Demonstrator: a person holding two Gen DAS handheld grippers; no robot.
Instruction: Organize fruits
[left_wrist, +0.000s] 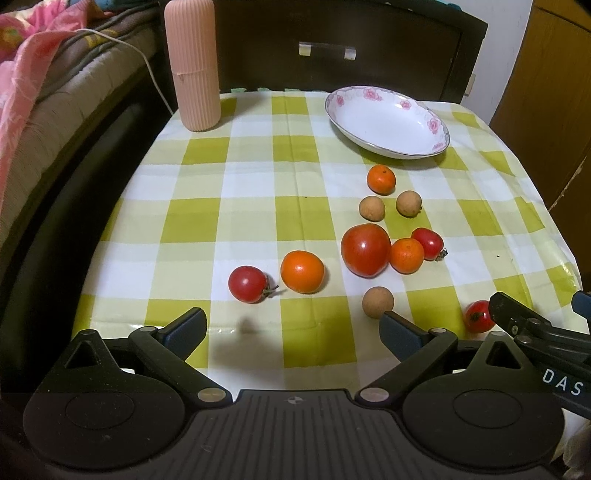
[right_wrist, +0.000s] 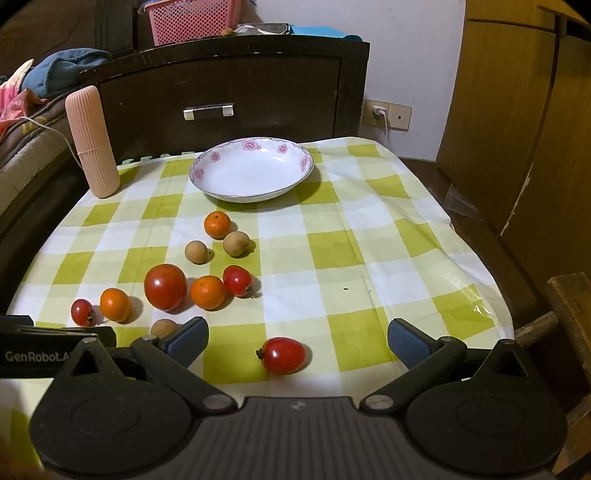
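Several fruits lie loose on the checked tablecloth (left_wrist: 258, 184): a big tomato (left_wrist: 365, 250), small oranges (left_wrist: 302, 271), cherry tomatoes (left_wrist: 248, 284) and brown longans (left_wrist: 377, 302). A white flowered plate (left_wrist: 384, 122) sits bare at the far side; in the right wrist view the plate (right_wrist: 251, 170) is straight ahead. My left gripper (left_wrist: 293, 326) hangs open above the near edge, nothing between its fingers. My right gripper (right_wrist: 297, 341) is open too, with a cherry tomato (right_wrist: 283, 355) lying on the cloth between its fingers, untouched. The right gripper's body (left_wrist: 535, 332) shows at the left view's lower right.
A tall pink ribbed container (left_wrist: 192, 66) stands at the far left corner. A dark wooden cabinet (right_wrist: 229, 92) backs the table, a bed (left_wrist: 55, 92) lies to the left, a wooden wardrobe (right_wrist: 524, 129) to the right.
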